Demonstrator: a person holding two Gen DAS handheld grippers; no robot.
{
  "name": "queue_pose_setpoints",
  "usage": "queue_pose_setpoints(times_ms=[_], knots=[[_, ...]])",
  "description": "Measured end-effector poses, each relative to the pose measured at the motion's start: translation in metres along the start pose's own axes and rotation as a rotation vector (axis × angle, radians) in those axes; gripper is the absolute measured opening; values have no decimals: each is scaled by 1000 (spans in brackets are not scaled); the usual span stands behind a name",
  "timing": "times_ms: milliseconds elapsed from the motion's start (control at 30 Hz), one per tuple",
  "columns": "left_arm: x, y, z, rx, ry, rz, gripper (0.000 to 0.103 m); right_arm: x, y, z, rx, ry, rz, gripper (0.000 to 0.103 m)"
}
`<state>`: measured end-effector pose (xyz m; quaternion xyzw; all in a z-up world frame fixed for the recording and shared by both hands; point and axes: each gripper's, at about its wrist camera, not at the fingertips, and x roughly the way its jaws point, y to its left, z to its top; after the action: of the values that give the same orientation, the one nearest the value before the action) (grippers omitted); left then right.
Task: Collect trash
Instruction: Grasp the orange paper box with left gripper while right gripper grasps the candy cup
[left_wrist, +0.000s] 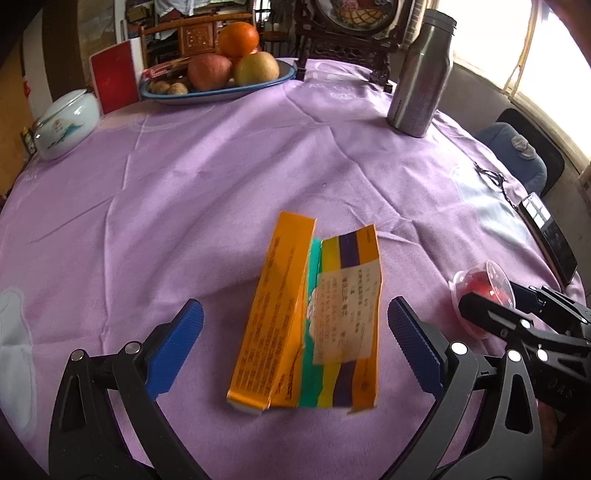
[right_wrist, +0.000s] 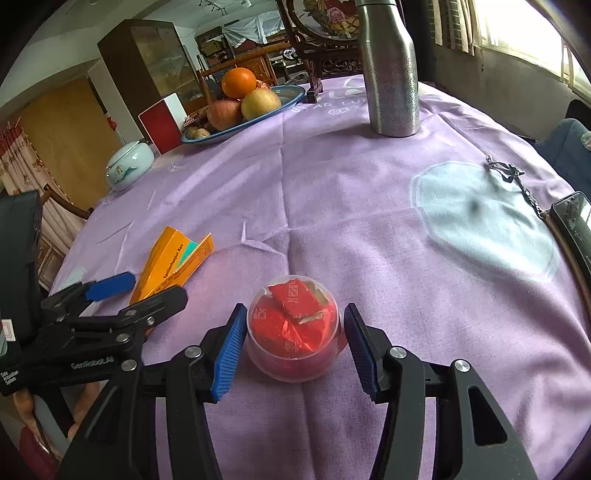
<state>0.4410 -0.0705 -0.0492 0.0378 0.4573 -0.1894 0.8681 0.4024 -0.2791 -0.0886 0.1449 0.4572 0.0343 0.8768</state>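
Purple tablecloth (left_wrist: 221, 166), left gripper (left_wrist: 295, 343) spread wide astride flattened orange carton (left_wrist: 306, 325), right gripper (right_wrist: 295, 345) open around clear cup (right_wrist: 293, 328), neither gripping.

On the purple tablecloth (left_wrist: 221, 166), I see a flattened orange cardboard carton (left_wrist: 310, 317) between my left gripper's (left_wrist: 295, 339) spread fingers. To its right, a clear plastic cup of red wrappers (right_wrist: 293, 328) sits between my right gripper's (right_wrist: 295, 343) parted fingers.
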Motion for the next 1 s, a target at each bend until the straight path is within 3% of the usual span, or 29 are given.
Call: queue_pose_setpoints(times_ms=[200,433,767,1000], knots=[[7,8,6,-33,17,-44,96,1,-4,1,18,2,8,54],[0,17,8,-86,5,-101,66,1,-5,1,23,3,10,54],[-1,15,6,-94,19,-127,65,3,-4,1,19,14,19,55],[-3,12,3,-80,25,-103,65,5,-1,1,5,24,3,57]])
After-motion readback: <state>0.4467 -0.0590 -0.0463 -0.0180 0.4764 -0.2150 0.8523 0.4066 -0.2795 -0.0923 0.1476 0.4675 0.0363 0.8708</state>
